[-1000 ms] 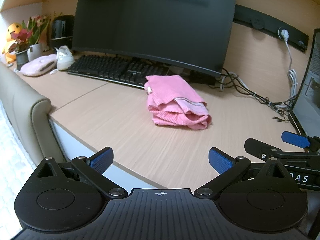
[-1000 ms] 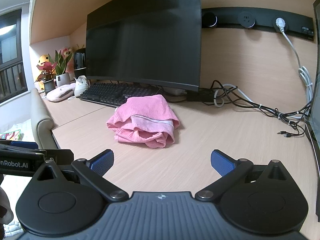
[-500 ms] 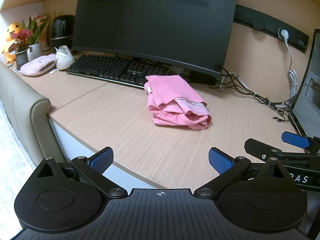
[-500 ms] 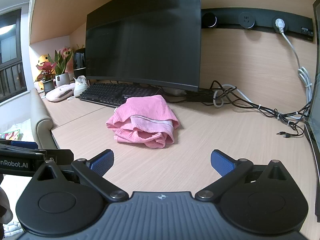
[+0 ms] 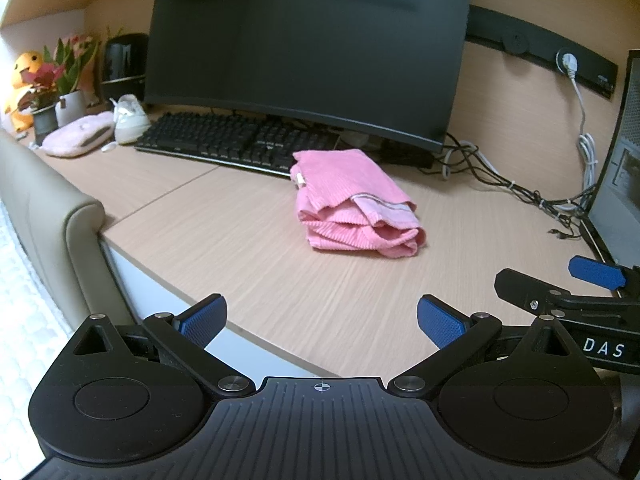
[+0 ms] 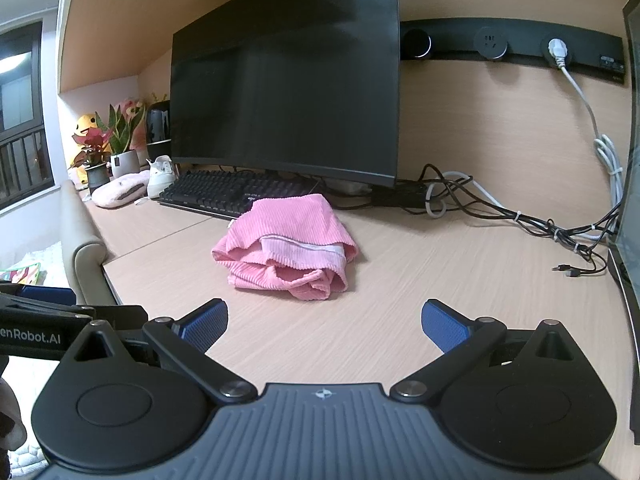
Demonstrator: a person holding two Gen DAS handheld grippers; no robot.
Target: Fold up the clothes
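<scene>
Pink garment [image 5: 354, 204] sits bundled on the desk [image 5: 248, 256], roughly centre, just in front of the keyboard [image 5: 224, 146] & under the monitor [image 5: 308, 48]; its far edge looks to touch or nearly touch the keyboard, can't tell which. It's stacked in layers w/ a pale hem band showing on top, but the near edge is loose and lumpy, so judged either a rough finished fold or a pile awaiting a redo; can't tell which from this alone. Step in hand looks like a standoff: both tools are held back at the near desk edge, well apart from the cloth. Left gripper [image 5: 320, 318] has its blue pads [image 5: 204, 320] spread wide, nothing between them, touching nothing. Right gripper [image 6: 324, 322] is likewise wide, pads [image 6: 444, 326] bare, hovering over bare wood. In the left view the right tool shows at the far right; in the right view the left tool shows at the left edge, so they sit side by side. Next move, if more folding is wanted: go fwd to the near edge of the bundle, pinch one corner per gripper, keep clear of the cables [image 6: 520, 216] at right & the keyboard behind. Soft ribbed cloth prob. slumps when lifted, so grab thru all layers or only the top one, on purpose.
</scene>
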